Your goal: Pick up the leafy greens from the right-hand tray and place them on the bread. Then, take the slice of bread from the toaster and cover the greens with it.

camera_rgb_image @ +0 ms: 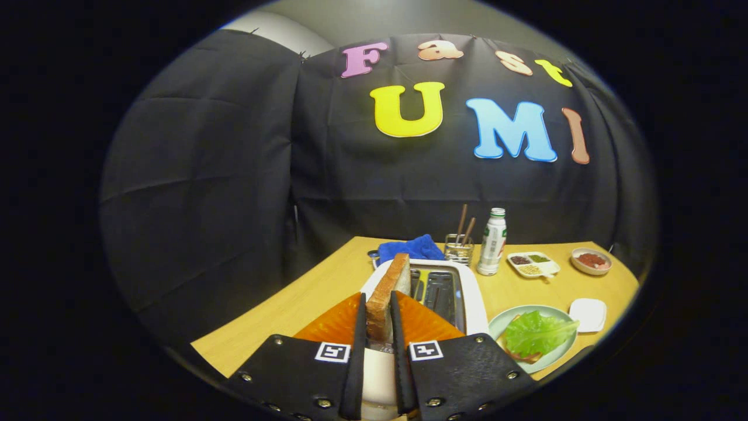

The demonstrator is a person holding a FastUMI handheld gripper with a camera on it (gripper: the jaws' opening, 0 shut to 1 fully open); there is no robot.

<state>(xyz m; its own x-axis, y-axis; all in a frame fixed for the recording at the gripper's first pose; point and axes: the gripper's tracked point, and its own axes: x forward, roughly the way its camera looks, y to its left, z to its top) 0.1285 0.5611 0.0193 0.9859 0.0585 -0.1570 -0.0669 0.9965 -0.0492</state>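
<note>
Jaws clamp bread slice (388,298) above toaster (461,292), seemingly clear.

No readable text (bottle (492,242) label blurred)

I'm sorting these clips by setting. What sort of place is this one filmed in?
Most likely a staged kitchen table in a cloth-walled booth: a white toaster, a plate of leafy greens and a bottle on a wooden table. The gripper grips a bread slice.
</note>
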